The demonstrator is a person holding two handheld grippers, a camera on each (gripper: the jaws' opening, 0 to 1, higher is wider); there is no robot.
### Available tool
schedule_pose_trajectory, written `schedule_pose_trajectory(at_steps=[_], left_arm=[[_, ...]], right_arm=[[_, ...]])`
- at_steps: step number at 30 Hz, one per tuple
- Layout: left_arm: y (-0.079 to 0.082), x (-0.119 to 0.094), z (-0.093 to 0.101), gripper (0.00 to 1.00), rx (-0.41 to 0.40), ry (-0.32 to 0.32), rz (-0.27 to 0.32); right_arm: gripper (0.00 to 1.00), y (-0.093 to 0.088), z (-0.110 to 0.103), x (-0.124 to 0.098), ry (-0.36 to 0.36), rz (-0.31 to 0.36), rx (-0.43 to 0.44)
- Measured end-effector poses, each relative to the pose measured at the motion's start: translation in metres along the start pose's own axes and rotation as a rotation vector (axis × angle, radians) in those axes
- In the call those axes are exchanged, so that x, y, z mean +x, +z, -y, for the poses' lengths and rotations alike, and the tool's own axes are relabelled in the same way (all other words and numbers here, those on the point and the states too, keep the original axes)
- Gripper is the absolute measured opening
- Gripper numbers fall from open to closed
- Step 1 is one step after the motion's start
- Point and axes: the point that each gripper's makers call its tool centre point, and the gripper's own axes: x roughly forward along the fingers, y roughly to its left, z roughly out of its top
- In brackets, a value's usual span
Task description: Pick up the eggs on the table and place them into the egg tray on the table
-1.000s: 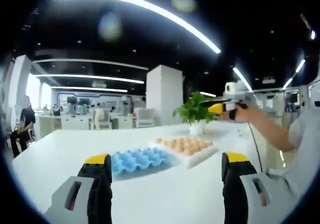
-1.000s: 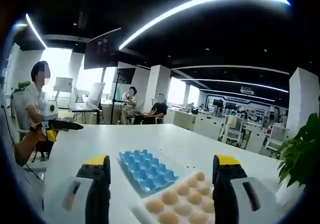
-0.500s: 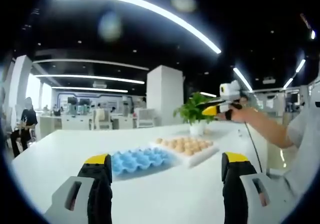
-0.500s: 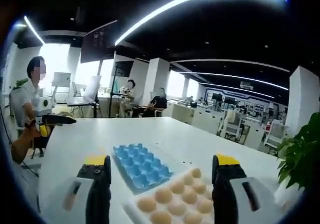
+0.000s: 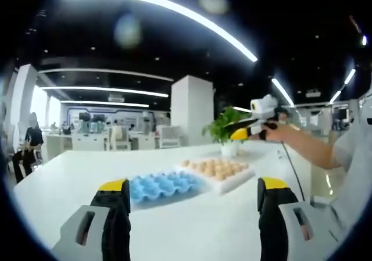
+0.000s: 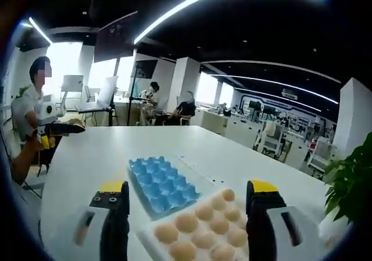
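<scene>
A blue egg tray (image 5: 164,185) with bare cups lies on the white table (image 5: 64,179). Beside it to the right sits a white tray (image 5: 216,171) full of brown eggs (image 5: 215,168). My left gripper (image 5: 193,206) is open, low over the near table, short of the blue tray. The right gripper (image 5: 241,128) shows there at upper right, held by a hand above the eggs. In the right gripper view, my right gripper (image 6: 186,208) is open over the eggs (image 6: 203,229), the blue tray (image 6: 160,179) ahead to the left. The left gripper (image 6: 58,128) is at far left.
A potted green plant (image 5: 226,134) stands behind the egg tray, also as leaves (image 6: 351,182) at right. A seated person (image 6: 29,107) holds the left gripper. Desks, chairs and other people fill the office behind the table.
The right gripper has moved forward and lower toward the eggs, which now loom larger between its jaws. In the left gripper view it has shifted left. The left gripper has held still.
</scene>
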Motion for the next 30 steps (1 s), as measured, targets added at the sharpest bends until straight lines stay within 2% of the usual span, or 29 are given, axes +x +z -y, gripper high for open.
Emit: schedule_pose_trajectory(at_steps=[20, 24, 30], left_arm=[[-0.005, 0.002, 0.002, 0.92, 0.001, -0.002, -0.02], [-0.006, 0.003, 0.003, 0.92, 0.002, -0.004, -0.022], [-0.007, 0.004, 0.002, 0.92, 0.002, -0.006, -0.026]], right_arm=[[0.82, -0.025, -0.007, 0.026, 0.044, -0.117, -0.029], [0.79, -0.032, -0.004, 0.028, 0.037, -0.134, -0.044], [0.78, -0.041, -0.011, 0.027, 0.057, -0.169, -0.032]])
